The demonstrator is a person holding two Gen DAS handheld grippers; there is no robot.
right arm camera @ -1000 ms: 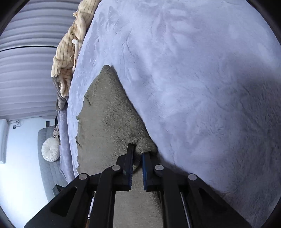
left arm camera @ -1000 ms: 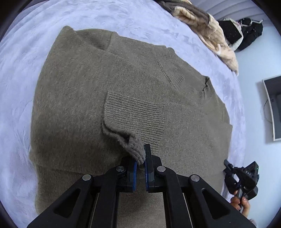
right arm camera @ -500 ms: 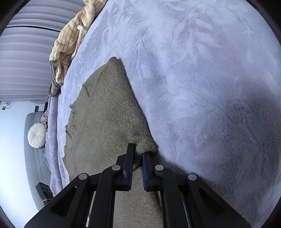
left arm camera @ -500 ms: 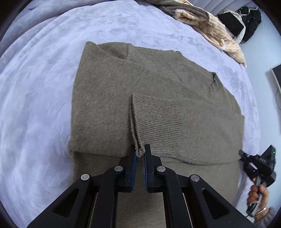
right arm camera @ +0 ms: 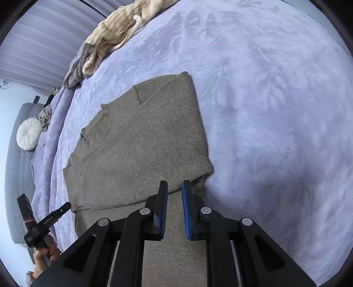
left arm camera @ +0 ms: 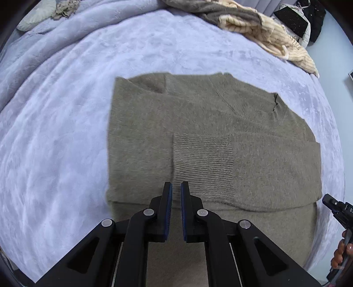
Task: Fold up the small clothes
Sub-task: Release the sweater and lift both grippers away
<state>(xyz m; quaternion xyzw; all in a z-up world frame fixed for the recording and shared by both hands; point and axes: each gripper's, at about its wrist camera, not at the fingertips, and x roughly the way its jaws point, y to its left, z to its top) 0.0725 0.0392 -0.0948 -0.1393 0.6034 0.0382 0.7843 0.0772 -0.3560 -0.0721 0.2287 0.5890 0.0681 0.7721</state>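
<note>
An olive-brown knitted sweater (left arm camera: 198,119) lies flat on the lavender bed cover (left arm camera: 55,132), its sleeves folded in over the body. The ribbed cuff (left arm camera: 203,159) rests flat on the middle. My left gripper (left arm camera: 175,184) hovers just above the cuff's near corner, shut with nothing between its pads. In the right wrist view the sweater (right arm camera: 143,143) lies below my right gripper (right arm camera: 174,183), above its near right corner. The right jaws are opening and nothing is between them. Each gripper shows in the other's view, hand-held: right (left arm camera: 337,209), left (right arm camera: 44,223).
A heap of cream striped and grey clothes (left arm camera: 275,37) lies at the far edge of the bed, also visible as the heap (right arm camera: 119,28). Black items (left arm camera: 308,19) sit beyond it. A white round cushion (right arm camera: 28,136) rests on a grey couch (right arm camera: 17,176) beside the bed.
The cuff slipped from my left gripper and now lies flat. My right gripper let go of the sweater's corner and its jaws parted. Both grippers rose away from the sweater.
</note>
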